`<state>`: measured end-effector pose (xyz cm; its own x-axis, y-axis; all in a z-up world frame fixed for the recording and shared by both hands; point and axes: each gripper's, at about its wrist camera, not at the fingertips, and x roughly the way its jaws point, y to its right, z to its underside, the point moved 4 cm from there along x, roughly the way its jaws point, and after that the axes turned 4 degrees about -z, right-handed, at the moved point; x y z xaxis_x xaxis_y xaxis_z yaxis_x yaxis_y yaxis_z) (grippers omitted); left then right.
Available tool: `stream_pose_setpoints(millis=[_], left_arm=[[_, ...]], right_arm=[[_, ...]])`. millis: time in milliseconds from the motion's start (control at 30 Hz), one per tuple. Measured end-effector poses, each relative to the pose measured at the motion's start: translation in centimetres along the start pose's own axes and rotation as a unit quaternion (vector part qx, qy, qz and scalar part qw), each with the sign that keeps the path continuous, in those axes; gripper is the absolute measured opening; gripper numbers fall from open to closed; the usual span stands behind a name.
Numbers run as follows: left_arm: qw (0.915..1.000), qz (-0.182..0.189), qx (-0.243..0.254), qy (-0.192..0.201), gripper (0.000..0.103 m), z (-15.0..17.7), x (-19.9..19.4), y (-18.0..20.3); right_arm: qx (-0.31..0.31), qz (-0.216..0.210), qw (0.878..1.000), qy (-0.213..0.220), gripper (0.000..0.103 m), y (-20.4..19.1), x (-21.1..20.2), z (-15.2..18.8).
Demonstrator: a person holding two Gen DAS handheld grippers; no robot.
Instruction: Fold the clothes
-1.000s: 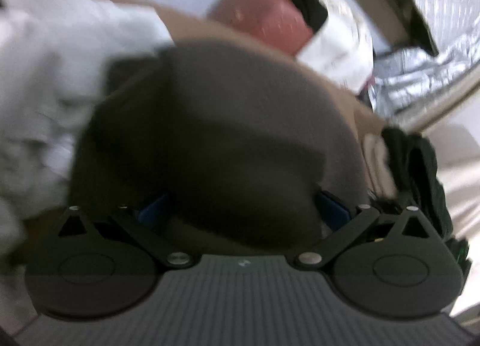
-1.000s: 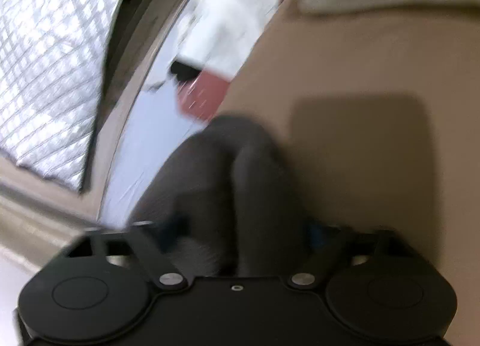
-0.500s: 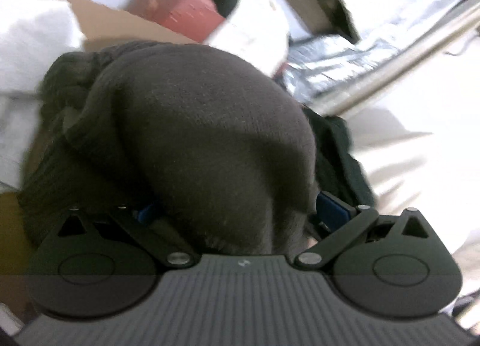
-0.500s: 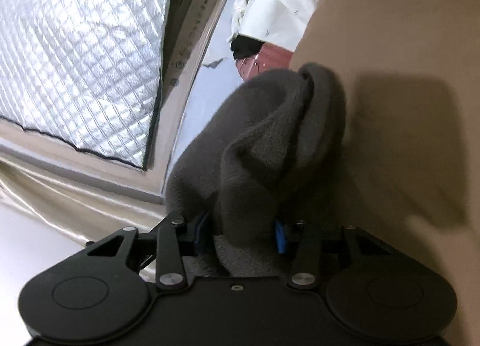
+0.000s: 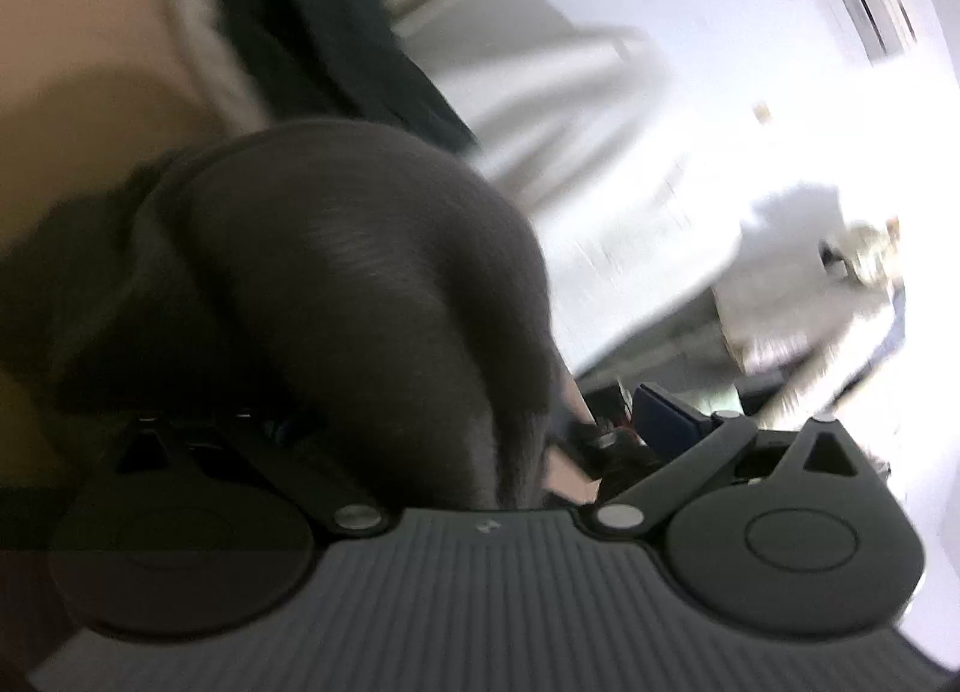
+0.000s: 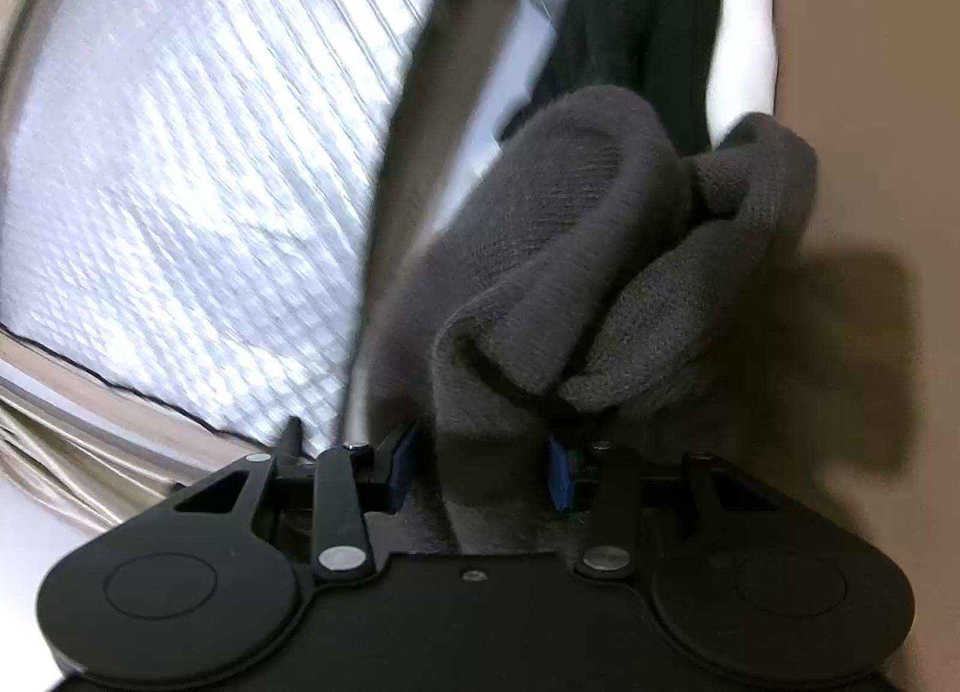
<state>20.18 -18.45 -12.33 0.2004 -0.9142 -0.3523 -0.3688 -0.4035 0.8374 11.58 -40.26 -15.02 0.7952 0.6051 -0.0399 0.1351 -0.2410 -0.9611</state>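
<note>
Between the blue pads of the right gripper (image 6: 480,467): one dark grey knit garment (image 6: 600,248), clamped, bunched in folds above the tan tabletop (image 6: 870,122). Left gripper (image 5: 474,422): fingers spread wide, same garment (image 5: 336,284) draped over them; whether anything was pinched could not be told. Behind: black clothing (image 6: 636,14); quilted silver sheet (image 6: 198,152).

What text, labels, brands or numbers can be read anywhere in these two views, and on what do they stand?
No readable text in either view.
Left gripper: a small pale mark on its ribbed housing, too small and blurred to read.
Dark grey knit garment, clamped in the right gripper: no tag or print shows.
Silver quilted sheet: only a stitched pattern.
</note>
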Motion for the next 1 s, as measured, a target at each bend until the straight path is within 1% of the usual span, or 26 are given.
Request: stream_pose_setpoints(millis=[67,167,233,300,367,400,433,467,500,533,567,600,633,667,700,733,767,800,833,867,900,967,1000], left_arm=[[0.9991,0.014,0.034,-0.022,0.103,1.0,2.4,3.8],[0.9947,0.043,0.082,-0.044,0.103,2.8,5.6,9.4],[0.9887,0.044,0.133,-0.052,0.103,3.9,7.8,13.6],[0.9785,0.028,0.198,-0.052,0.103,5.8,10.1,18.3],[0.9615,0.002,0.271,-0.042,0.102,7.6,13.4,23.1],[0.9506,-0.015,0.308,-0.035,0.102,8.6,15.4,25.2],[0.9375,-0.039,0.345,-0.025,0.102,9.8,17.8,26.8],[0.9211,-0.07,0.383,-0.019,0.101,11.2,20.3,28.1],[0.8977,-0.113,0.425,-0.021,0.101,12.6,22.7,28.8],[0.8642,-0.17,0.473,-0.026,0.101,14.1,24.8,29.1],[0.8272,-0.219,0.517,-0.027,0.1,15.6,26.0,28.9],[0.7923,-0.251,0.556,-0.022,0.1,16.8,26.6,28.5],[0.7618,-0.272,0.588,-0.018,0.1,18.0,26.7,27.9],[0.7453,-0.277,0.606,-0.02,0.1,18.9,26.3,27.1],[0.74,-0.279,0.611,-0.029,0.101,19.5,25.7,26.3],[0.7409,-0.282,0.608,-0.04,0.101,19.9,25.2,25.4],[0.7452,-0.289,0.6,-0.045,0.101,20.0,24.5,24.2],[0.7512,-0.297,0.588,-0.043,0.101,20.1,23.8,23.0],[0.757,-0.305,0.577,-0.041,0.101,20.2,23.2,21.7],[0.7677,-0.31,0.56,-0.034,0.101,19.9,22.4,20.0],[0.7827,-0.308,0.54,-0.031,0.102,19.5,21.8,18.4],[0.809,-0.299,0.504,-0.044,0.102,19.4,21.2,16.9],[0.8214,-0.295,0.486,-0.05,0.102,19.4,20.9,16.1]], right_arm=[[-0.027,-0.01,0.999,0.026,0.05,-1.9,-3.9,-0.7],[-0.079,0.017,0.995,0.064,0.049,-4.9,-9.8,-1.7],[-0.1,0.027,0.991,0.084,0.049,-6.5,-14.0,-2.4],[-0.118,0.045,0.986,0.106,0.049,-7.7,-18.6,-3.2],[-0.141,0.068,0.98,0.127,0.049,-8.3,-22.9,-4.3],[-0.164,0.107,0.971,0.138,0.048,-8.3,-24.7,-4.4],[-0.188,0.147,0.96,0.148,0.046,-8.3,-26.6,-4.5],[-0.212,0.188,0.946,0.158,0.046,-8.3,-28.4,-4.7],[-0.238,0.26,0.921,0.168,0.047,-7.8,-30.1,-4.6],[-0.256,0.337,0.889,0.175,0.049,-7.0,-31.5,-4.4],[-0.253,0.408,0.86,0.174,0.049,-5.5,-33.1,-4.2],[-0.248,0.438,0.847,0.172,0.049,-4.3,-34.5,-3.5],[-0.242,0.465,0.835,0.169,0.049,-3.2,-35.9,-2.9],[-0.236,0.492,0.822,0.166,0.05,-2.0,-37.2,-2.2],[-0.208,0.484,0.833,0.169,0.051,-1.0,-39.0,-1.7],[-0.173,0.476,0.845,0.174,0.051,-0.4,-40.6,-1.6],[-0.142,0.467,0.852,0.188,0.051,0.0,-42.3,-1.7],[-0.108,0.461,0.857,0.204,0.053,0.1,-42.9,-1.6],[-0.074,0.453,0.861,0.219,0.058,0.2,-43.5,-1.5],[-0.034,0.451,0.862,0.227,0.061,0.6,-44.9,-1.4],[-0.014,0.443,0.866,0.232,0.061,0.6,-45.2,-1.6],[-0.021,0.42,0.876,0.235,0.068,0.2,-44.6,-0.4],[-0.023,0.415,0.88,0.231,0.076,0.2,-44.1,-0.7]])
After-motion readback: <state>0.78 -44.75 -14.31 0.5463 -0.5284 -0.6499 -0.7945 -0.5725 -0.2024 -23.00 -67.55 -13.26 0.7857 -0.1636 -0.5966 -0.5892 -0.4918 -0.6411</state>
